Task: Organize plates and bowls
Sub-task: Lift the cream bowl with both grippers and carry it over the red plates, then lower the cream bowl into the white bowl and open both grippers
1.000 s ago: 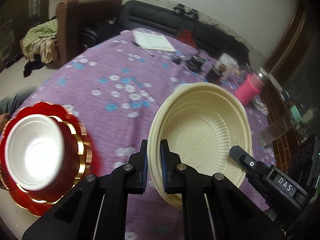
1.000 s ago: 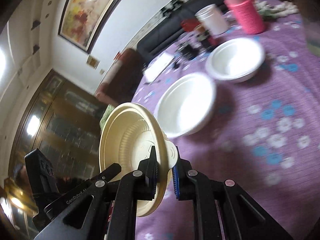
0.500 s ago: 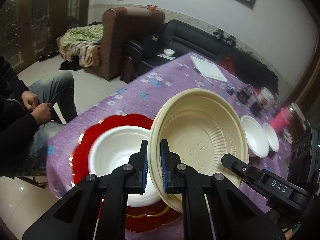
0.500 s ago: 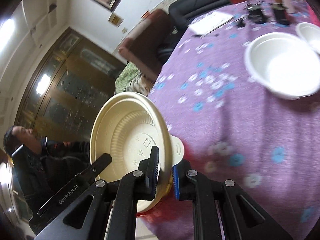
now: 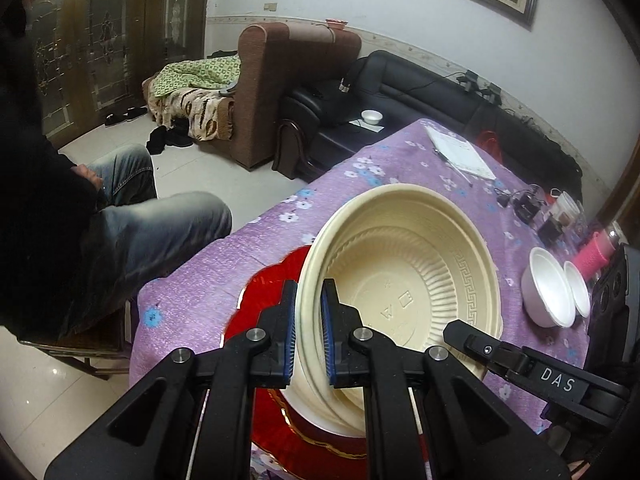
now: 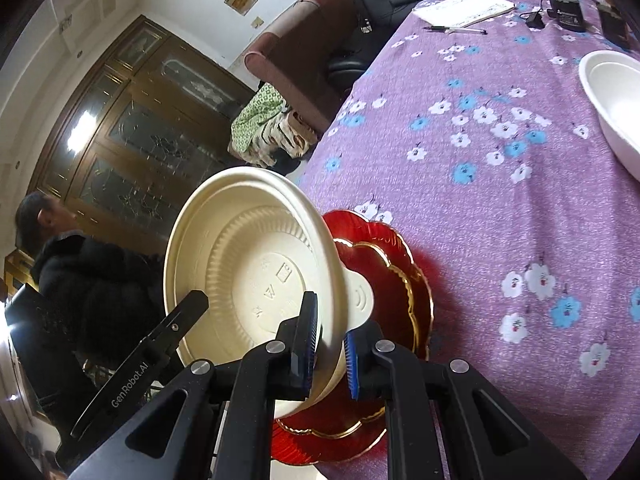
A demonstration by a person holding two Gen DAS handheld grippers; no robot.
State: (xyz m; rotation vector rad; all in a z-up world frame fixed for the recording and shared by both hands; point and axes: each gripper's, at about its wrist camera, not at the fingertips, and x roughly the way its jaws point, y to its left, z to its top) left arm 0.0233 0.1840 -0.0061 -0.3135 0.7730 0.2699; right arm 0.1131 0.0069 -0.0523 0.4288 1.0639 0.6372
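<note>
Both pairs of jaws are clamped on the rim of one cream plastic bowl (image 5: 404, 280): the left gripper (image 5: 309, 332) pinches the rim on one side, its blue-lined pads pressed against the inner and outer faces, and the right gripper (image 6: 330, 344) pinches the opposite side of the rim, just beside a small rounded tab that sticks out from the edge. Held between the two, the bowl is tilted, its ribbed inside and embossed base turned toward each camera. It hangs over a red scalloped plate (image 6: 384, 280) with gold trim, which lies at the near corner of the table, on a purple cloth (image 6: 500, 184) printed with white and blue flowers; whether the bowl's lower edge touches the plate cannot be told. Well apart from them, toward the far right edge of the table, two white bowls (image 5: 554, 288) stand side by side, touching or nearly so, with a pink cup (image 5: 594, 256) just behind them. At the far end of the table lie a notebook (image 5: 460, 152) with a pen beside it and some small dark gadgets. Beyond the table's left edge a person in a dark jacket and jeans (image 5: 132, 216) sits on a chair.
</note>
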